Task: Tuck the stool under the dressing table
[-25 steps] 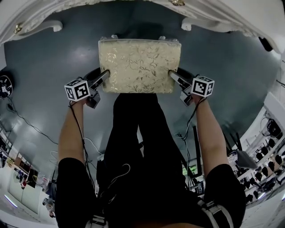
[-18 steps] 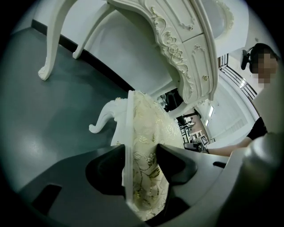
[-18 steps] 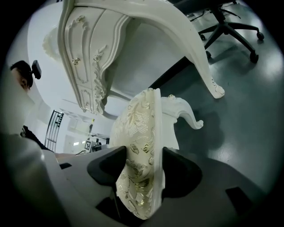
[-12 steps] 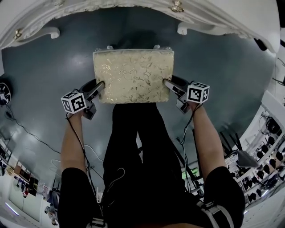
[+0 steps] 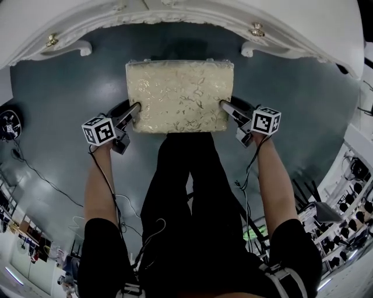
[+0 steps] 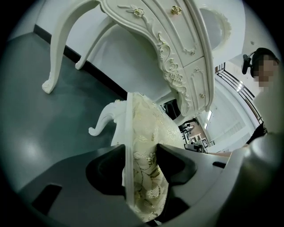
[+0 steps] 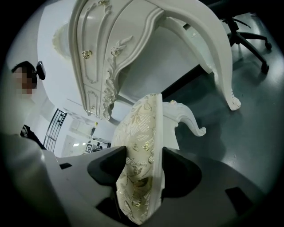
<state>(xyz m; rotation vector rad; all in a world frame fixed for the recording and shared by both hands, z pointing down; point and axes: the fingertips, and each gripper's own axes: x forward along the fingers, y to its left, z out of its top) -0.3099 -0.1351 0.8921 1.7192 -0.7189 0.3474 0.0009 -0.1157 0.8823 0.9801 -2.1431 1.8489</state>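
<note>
The stool [image 5: 179, 96] has a cream cushion with a gold leaf pattern and white carved legs. It stands on the dark floor just in front of the white ornate dressing table [image 5: 175, 14]. My left gripper [image 5: 135, 107] is shut on the cushion's left edge, my right gripper [image 5: 226, 106] on its right edge. In the left gripper view the cushion edge [image 6: 142, 128] sits pinched between the pads of the left gripper [image 6: 141, 162], under the dressing table [image 6: 173, 57]. The right gripper view shows the same grip: cushion [image 7: 142, 128], right gripper [image 7: 144, 166], dressing table [image 7: 133, 35].
The person's legs in black [image 5: 186, 192] stand right behind the stool. The table's curved legs [image 5: 81, 48] [image 5: 250, 49] flank the gap ahead. Cables [image 5: 35, 163] run over the floor at the left. An office chair [image 7: 244, 31] stands beyond the table.
Both grippers and the stool have moved forward toward the dressing table. The table's front edge and drawer knobs now show lower and closer in the head view.
</note>
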